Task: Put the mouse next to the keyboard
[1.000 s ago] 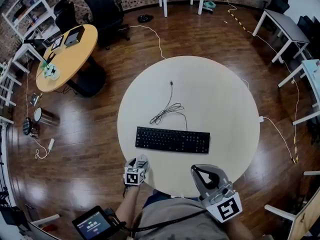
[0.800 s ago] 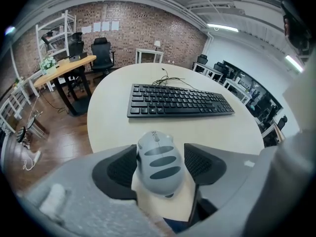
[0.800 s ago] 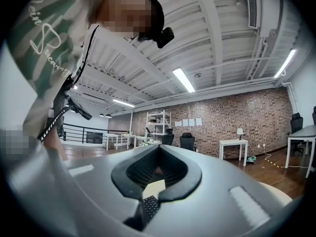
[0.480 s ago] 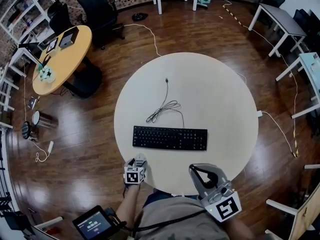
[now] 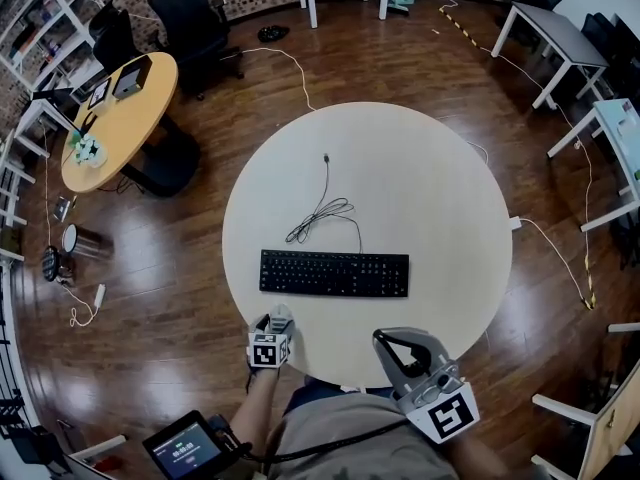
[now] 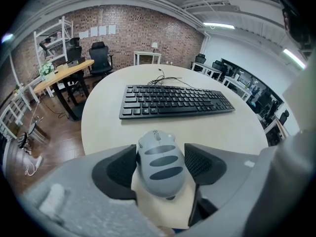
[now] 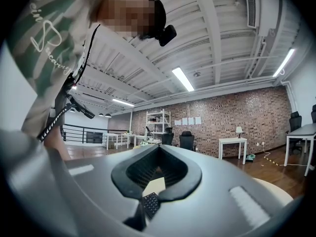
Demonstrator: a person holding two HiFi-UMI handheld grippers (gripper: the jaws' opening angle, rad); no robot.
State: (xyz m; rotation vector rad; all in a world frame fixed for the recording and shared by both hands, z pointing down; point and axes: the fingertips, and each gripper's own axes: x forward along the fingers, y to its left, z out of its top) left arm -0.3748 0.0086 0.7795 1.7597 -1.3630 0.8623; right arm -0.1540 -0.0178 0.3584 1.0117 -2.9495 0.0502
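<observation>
A grey mouse with dark stripes sits between the jaws of my left gripper, which is shut on it. In the head view the left gripper hangs over the round table's near edge, just short of the black keyboard. The keyboard lies flat across the middle of the table, its cable coiled behind it. My right gripper is at the near edge to the right, its jaws closed tip to tip with nothing in them.
The round white table stands on a wooden floor. A yellow round table with office chairs is at the far left, white desks at the right. A cable runs over the floor at the right.
The view has shifted slightly, so the table and keyboard sit a little higher and to the left. Both grippers hold their places, and the mouse stays in the left one.
</observation>
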